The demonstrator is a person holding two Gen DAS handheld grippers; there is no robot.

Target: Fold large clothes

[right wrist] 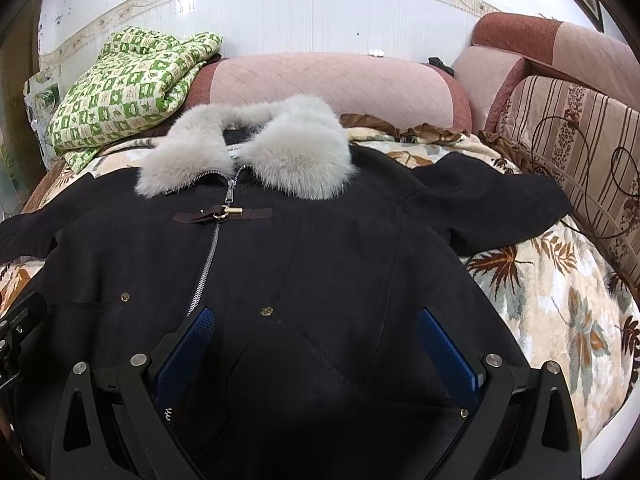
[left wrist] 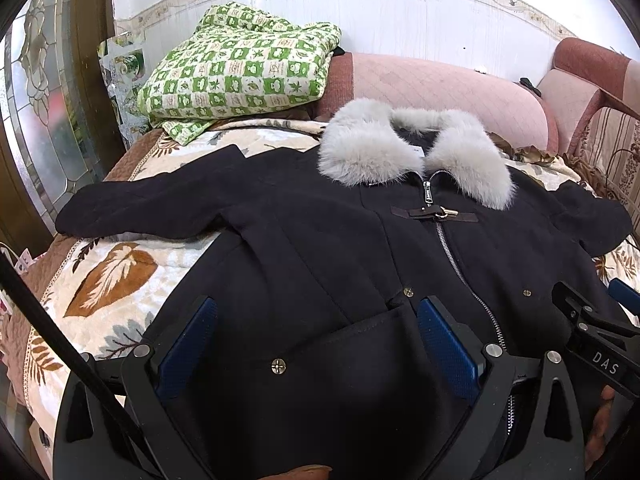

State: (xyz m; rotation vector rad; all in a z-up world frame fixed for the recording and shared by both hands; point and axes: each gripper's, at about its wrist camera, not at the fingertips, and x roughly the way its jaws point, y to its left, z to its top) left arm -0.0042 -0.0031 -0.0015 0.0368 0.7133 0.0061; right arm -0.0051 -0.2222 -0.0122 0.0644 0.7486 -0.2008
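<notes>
A black coat [left wrist: 320,240] with a grey fur collar [left wrist: 412,148] lies spread face up on the bed, zipped, with a toggle strap across the chest. Its sleeves stretch out to both sides. My left gripper [left wrist: 318,304] is open over the coat's lower left front, blue pads wide apart, nothing between them. The right gripper [left wrist: 596,296] shows at the right edge of the left wrist view. In the right wrist view the coat [right wrist: 320,248] fills the middle, and my right gripper [right wrist: 316,312] is open above its lower right front beside the zipper [right wrist: 208,264].
A folded green checked quilt [left wrist: 240,72] sits at the back left on the leaf-patterned bedspread [left wrist: 108,276]. A pink bolster [right wrist: 332,84] lies behind the collar. Striped cushions [right wrist: 572,148] line the right side. A glass door [left wrist: 40,100] stands to the left.
</notes>
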